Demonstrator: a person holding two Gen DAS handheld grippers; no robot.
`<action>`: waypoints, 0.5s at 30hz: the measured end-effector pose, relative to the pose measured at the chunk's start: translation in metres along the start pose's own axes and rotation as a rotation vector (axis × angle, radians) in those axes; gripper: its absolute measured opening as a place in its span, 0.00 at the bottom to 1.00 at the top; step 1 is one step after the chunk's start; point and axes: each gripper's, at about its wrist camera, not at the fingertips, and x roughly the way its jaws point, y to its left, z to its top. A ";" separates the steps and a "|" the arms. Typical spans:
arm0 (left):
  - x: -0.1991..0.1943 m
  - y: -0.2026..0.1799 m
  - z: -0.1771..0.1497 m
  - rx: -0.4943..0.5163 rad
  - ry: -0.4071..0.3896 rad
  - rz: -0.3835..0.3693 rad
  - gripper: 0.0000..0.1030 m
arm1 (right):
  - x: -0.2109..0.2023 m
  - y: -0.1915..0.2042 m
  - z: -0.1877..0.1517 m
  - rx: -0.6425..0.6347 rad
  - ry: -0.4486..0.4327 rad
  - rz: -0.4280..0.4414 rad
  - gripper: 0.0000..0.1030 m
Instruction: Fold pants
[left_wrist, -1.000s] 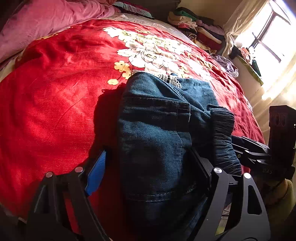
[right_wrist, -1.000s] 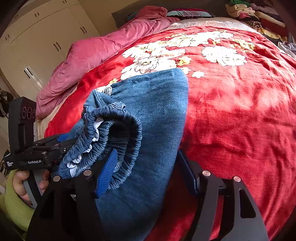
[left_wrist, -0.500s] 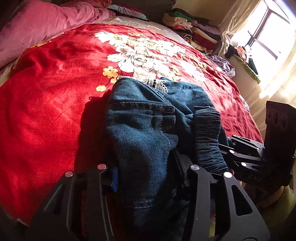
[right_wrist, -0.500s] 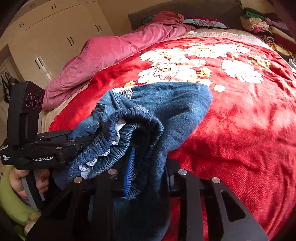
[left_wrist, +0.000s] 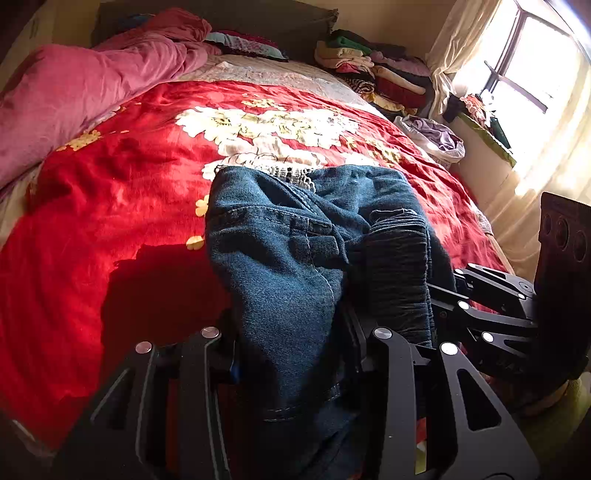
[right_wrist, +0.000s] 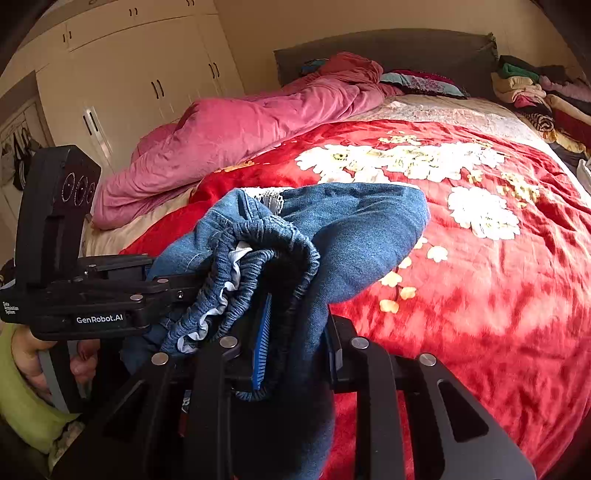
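Both the left gripper (left_wrist: 291, 343) and the right gripper (right_wrist: 295, 332) pinched the jeans (left_wrist: 295, 258) mid-fold above the bedspread (left_wrist: 110, 221); laying them flat likely came next

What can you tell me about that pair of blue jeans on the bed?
The blue denim jeans look soft and faded, with a gathered elastic waistband, pale stitching and a frayed whitish edge. They are bunched up, the near end lifted, the far end resting on the red flowered blanket. The left gripper and right gripper each pinch the cloth.
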 end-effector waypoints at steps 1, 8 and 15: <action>0.001 0.000 0.004 0.003 -0.001 0.002 0.31 | 0.001 -0.002 0.004 -0.002 -0.002 -0.001 0.22; 0.013 0.003 0.027 0.015 -0.001 0.012 0.31 | 0.011 -0.013 0.033 -0.020 -0.027 -0.021 0.22; 0.027 0.012 0.053 0.015 -0.008 0.019 0.31 | 0.027 -0.029 0.053 -0.012 -0.036 -0.026 0.22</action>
